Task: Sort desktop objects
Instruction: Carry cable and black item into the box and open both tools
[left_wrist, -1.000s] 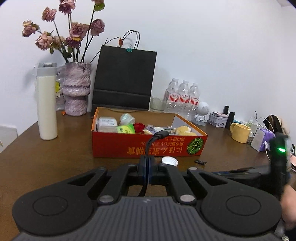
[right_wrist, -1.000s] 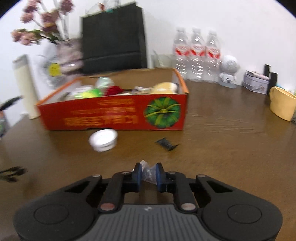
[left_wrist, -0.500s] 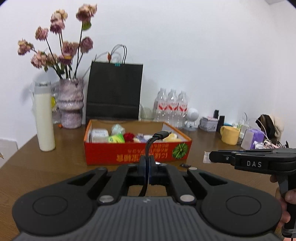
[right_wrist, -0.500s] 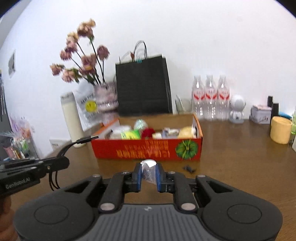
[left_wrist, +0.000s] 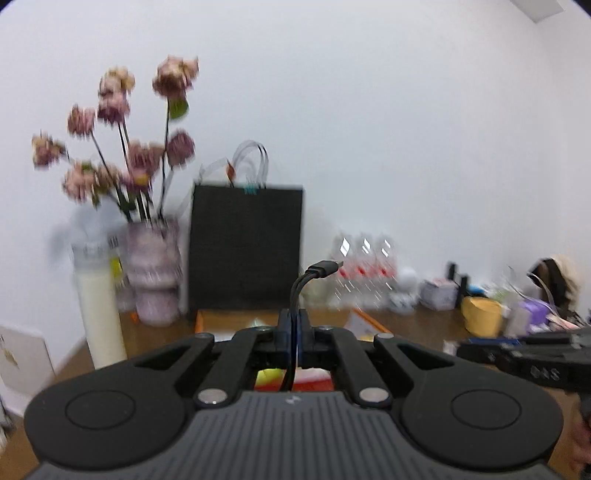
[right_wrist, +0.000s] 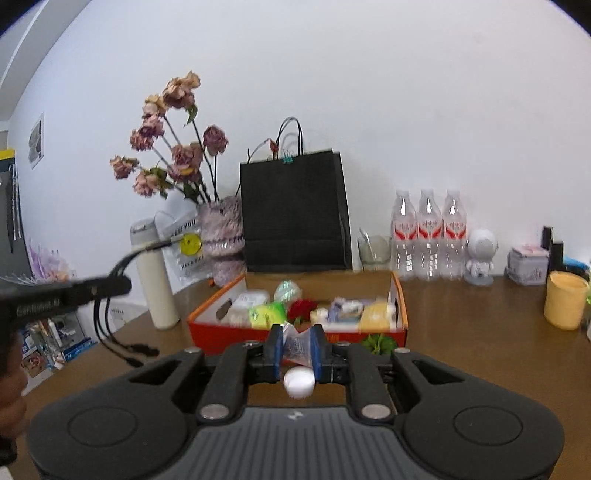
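My left gripper (left_wrist: 293, 323) is shut on a black USB cable (left_wrist: 300, 284). The cable's plug end (left_wrist: 325, 266) curls up above the fingers. In the right wrist view that gripper (right_wrist: 123, 286) hangs at the left, with the cable (right_wrist: 110, 332) dangling below it. My right gripper (right_wrist: 297, 349) is shut on a small clear plastic packet (right_wrist: 295, 341), held above the table. Just beyond stands the red cardboard box (right_wrist: 210, 330), filled with several small items. A white round cap (right_wrist: 298, 382) lies on the table below the right fingers. The left wrist view shows the right gripper (left_wrist: 465, 349) at the right edge.
Along the back wall stand a black paper bag (right_wrist: 295, 210), a vase of dried roses (right_wrist: 221, 243), a tall white bottle (right_wrist: 155, 277), three water bottles (right_wrist: 426, 232), a white robot figure (right_wrist: 480, 256), a tin (right_wrist: 526, 266) and a yellow mug (right_wrist: 565, 304). Shelf clutter sits at far left.
Both grippers have risen while keeping their holds. The red box has dropped lower in both views, and the left wrist view is now blurred and mostly shows the wall.
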